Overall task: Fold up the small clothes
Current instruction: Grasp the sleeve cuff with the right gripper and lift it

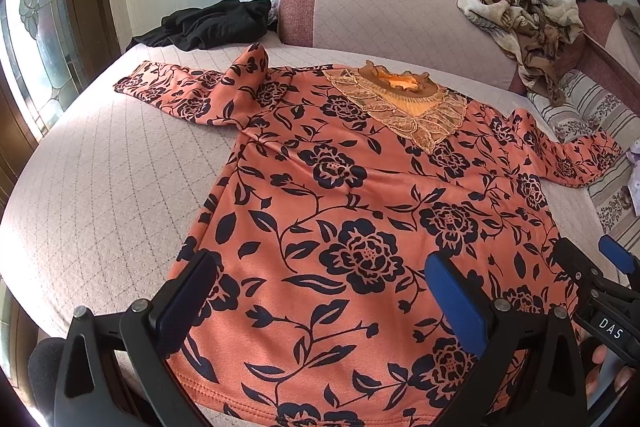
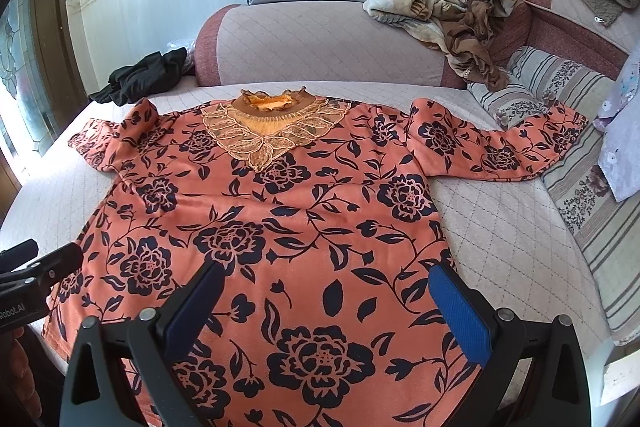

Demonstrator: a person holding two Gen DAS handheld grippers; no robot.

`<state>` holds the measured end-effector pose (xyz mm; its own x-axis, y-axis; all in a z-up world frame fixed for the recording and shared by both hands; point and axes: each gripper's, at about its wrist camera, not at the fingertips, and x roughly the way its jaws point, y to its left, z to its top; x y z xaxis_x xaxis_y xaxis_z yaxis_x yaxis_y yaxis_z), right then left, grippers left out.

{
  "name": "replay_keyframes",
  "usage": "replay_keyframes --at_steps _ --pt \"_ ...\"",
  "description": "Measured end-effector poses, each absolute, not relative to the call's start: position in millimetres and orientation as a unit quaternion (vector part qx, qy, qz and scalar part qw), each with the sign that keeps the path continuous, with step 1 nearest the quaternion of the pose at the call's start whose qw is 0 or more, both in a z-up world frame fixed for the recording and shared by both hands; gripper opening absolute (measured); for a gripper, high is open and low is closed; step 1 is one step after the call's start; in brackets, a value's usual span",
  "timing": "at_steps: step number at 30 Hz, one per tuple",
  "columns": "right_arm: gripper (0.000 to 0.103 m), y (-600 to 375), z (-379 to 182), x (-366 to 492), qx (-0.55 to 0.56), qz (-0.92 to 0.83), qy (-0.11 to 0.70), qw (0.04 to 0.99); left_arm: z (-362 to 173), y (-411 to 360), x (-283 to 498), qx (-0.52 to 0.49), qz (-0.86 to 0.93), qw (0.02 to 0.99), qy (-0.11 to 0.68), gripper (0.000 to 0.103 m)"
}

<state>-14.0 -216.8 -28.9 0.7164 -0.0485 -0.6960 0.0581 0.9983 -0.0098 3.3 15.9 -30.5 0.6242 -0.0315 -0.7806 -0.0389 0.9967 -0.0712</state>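
While both grippers are hovering over the hem end, the scene is reading so:

Blouse: orange floral blouse (image 1: 360, 211) is lying flat, front up, on the quilted bed cover (image 1: 100, 195), both sleeves spreading outward, lace collar (image 2: 272, 131) pointing toward the sofa back (image 2: 320, 43).
Left gripper: left gripper (image 1: 320, 299) is hanging above the lower left part of the blouse, jaws spread wide, gripping nothing.
Right gripper: right gripper (image 2: 328, 307) is hanging above the lower right part, jaws likewise released and empty.
Surroundings: black garment (image 1: 216, 23) is lying beyond the left sleeve; patterned blanket (image 2: 452, 7) is sitting crumpled on the sofa back.
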Motion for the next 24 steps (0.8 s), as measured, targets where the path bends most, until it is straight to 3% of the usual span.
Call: replay_keyframes --at_steps 7,14,16,20,24 --pt "0.103 -247 -25 -3 0.054 -0.006 0.377 0.925 -37 63 25 -0.092 0.02 0.891 0.444 0.103" --pt "0.102 -392 -28 39 0.224 -0.057 0.357 0.905 -67 167 57 -0.155 0.134 0.867 0.454 0.103" --pt "0.1 -442 -32 57 0.254 -0.095 0.352 0.896 -77 189 62 -0.158 0.162 0.859 0.459 0.103" --pt "0.085 -528 -31 94 0.266 -0.187 0.341 0.882 -94 215 70 -0.151 0.197 0.849 0.467 0.103" --pt "0.082 -586 -28 135 0.25 -0.257 0.341 0.869 -110 227 76 -0.148 0.212 0.843 0.472 0.103"
